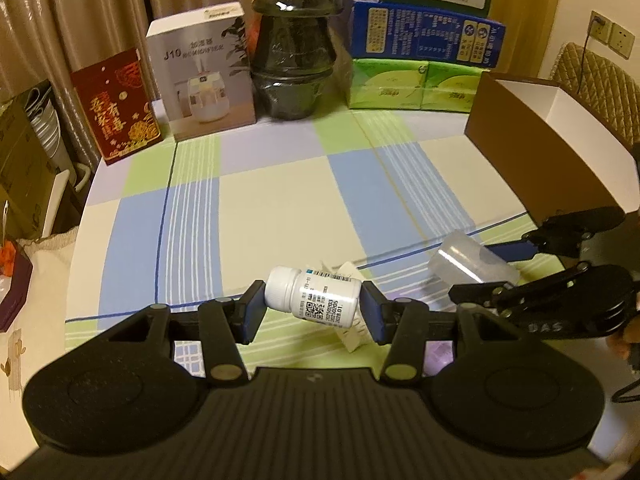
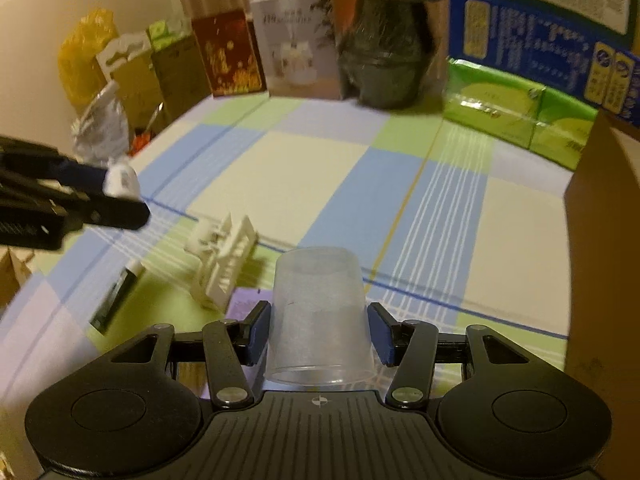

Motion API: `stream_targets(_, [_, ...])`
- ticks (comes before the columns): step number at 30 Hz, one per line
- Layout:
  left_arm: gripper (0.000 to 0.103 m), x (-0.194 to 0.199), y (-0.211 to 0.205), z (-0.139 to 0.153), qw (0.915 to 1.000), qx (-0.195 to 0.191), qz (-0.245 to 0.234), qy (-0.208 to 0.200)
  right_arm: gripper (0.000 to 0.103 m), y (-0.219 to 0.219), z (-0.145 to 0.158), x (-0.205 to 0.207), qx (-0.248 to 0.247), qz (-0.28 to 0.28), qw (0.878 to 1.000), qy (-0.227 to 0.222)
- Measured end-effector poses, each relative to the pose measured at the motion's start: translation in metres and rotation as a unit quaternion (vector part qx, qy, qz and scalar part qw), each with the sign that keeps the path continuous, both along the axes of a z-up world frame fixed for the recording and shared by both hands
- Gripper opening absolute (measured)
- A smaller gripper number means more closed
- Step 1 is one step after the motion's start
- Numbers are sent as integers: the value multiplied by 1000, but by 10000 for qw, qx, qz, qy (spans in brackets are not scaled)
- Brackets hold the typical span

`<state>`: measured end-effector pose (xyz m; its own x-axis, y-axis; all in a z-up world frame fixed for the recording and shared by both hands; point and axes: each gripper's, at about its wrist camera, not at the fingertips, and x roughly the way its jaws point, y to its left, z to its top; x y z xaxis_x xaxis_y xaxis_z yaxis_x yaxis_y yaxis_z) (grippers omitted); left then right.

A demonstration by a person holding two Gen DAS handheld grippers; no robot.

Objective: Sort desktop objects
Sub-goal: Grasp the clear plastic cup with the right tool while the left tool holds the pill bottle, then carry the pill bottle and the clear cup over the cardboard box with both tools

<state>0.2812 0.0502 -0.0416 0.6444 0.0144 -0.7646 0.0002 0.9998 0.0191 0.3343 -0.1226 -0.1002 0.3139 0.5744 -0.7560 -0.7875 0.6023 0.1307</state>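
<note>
My left gripper point(image 1: 312, 308) is shut on a white pill bottle point(image 1: 316, 296), held sideways above the checked tablecloth, cap to the left. It also shows in the right wrist view point(image 2: 120, 182). My right gripper point(image 2: 318, 328) is shut on a clear plastic cup point(image 2: 320, 320), its open mouth toward the camera. The cup also shows in the left wrist view point(image 1: 468, 262), at the right of the bottle. A white plastic clip-like piece point(image 2: 222, 256) lies on the cloth under and between the two grippers. A small dark flat object point(image 2: 114, 300) lies to its left.
An open brown box with a white inside point(image 1: 552, 136) stands at the right. Along the back stand a red packet point(image 1: 116, 104), a white humidifier box point(image 1: 204, 72), stacked dark pots point(image 1: 296, 48), green tissue packs point(image 1: 412, 84) and a blue carton point(image 1: 424, 36). The table edge point(image 1: 84, 200) is at the left.
</note>
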Motion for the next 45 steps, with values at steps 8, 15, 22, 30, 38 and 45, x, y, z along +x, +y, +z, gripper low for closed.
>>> stream_targets(8, [46, -2, -22, 16, 9996, -5, -189, -217, 50, -35, 43, -10, 374, -273, 9989, -55])
stream_targets(15, [46, -3, -50, 31, 9983, 37, -448, -382, 50, -79, 74, -19, 719, -610, 9954, -146])
stream_targets(22, [46, -1, -88, 44, 9951, 23, -818, -558, 50, -130, 95, -26, 900, -1100, 9895, -264])
stream_targets(30, [46, 12, -146, 52, 9873, -74, -1432, -680, 50, -198, 106, -22, 862, -1824, 9788, -348])
stream_targets(38, [46, 30, -211, 59, 9754, -175, -2052, -788, 50, -257, 109, -6, 807, -2370, 9672, -430])
stream_targets(45, [46, 55, -268, 58, 9650, -190, -2520, -706, 50, -297, 104, 26, 622, -2610, 9620, -497])
